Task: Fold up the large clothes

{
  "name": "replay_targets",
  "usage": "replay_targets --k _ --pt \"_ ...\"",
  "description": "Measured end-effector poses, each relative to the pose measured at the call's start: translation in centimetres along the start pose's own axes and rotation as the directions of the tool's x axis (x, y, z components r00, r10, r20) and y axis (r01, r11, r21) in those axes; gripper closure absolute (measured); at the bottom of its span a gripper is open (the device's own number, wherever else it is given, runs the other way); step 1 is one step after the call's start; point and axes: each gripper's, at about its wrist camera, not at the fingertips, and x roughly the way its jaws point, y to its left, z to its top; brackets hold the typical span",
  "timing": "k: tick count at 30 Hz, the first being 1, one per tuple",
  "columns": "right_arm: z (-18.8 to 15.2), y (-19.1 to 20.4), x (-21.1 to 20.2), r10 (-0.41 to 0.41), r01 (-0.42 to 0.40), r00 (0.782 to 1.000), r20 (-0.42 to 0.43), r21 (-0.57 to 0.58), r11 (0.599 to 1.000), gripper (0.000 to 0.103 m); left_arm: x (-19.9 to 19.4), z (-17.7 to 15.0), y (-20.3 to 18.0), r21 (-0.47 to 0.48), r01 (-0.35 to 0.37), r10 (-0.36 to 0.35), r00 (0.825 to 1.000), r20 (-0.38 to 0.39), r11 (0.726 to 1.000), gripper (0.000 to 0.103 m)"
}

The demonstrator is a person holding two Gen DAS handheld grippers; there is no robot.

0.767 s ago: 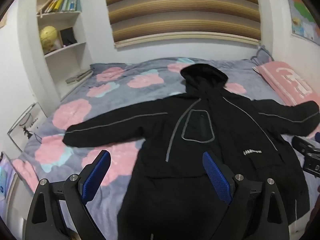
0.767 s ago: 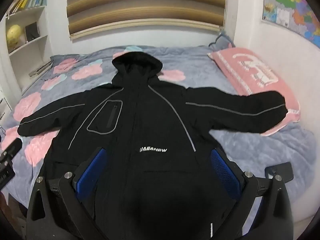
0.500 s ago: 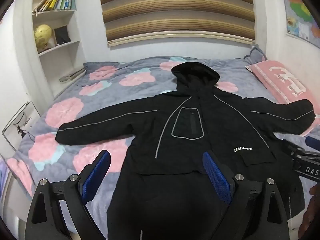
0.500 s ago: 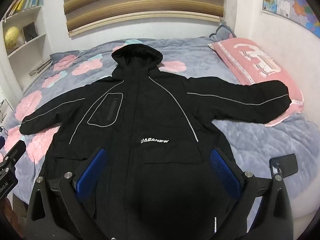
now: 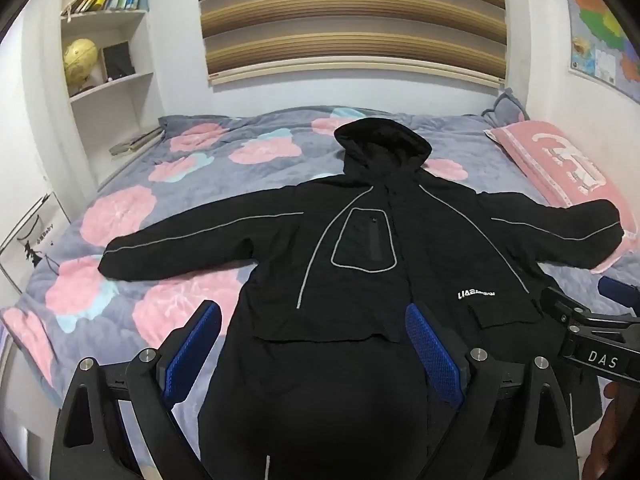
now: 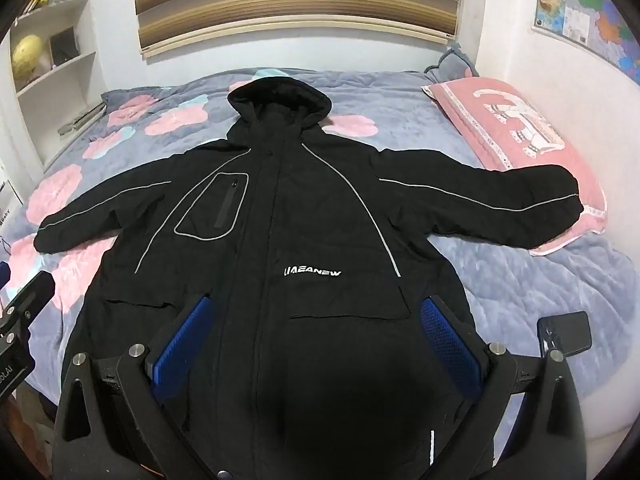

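Left wrist view shows the left gripper with its blue-padded fingers spread wide apart and nothing between them, hovering over the lower front of a black hooded jacket that lies face up and unfolded on a grey bedspread with pink flowers, both sleeves stretched out to the sides. Right wrist view shows the right gripper likewise gaping and empty above the jacket's hem, the jacket's right-hand cuff resting on a pink pillow and a dark phone lying on the bedspread beside the hem.
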Motion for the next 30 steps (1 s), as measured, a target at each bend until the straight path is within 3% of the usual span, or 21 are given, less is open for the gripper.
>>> replay_targets --k 30 --pt "-0.4 0.9 1.4 0.027 -0.027 0.999 -0.047 0.005 1.0 0.0 0.5 -0.3 -0.6 0.023 0.016 -0.016 1.0 -0.012 1.0 0.009"
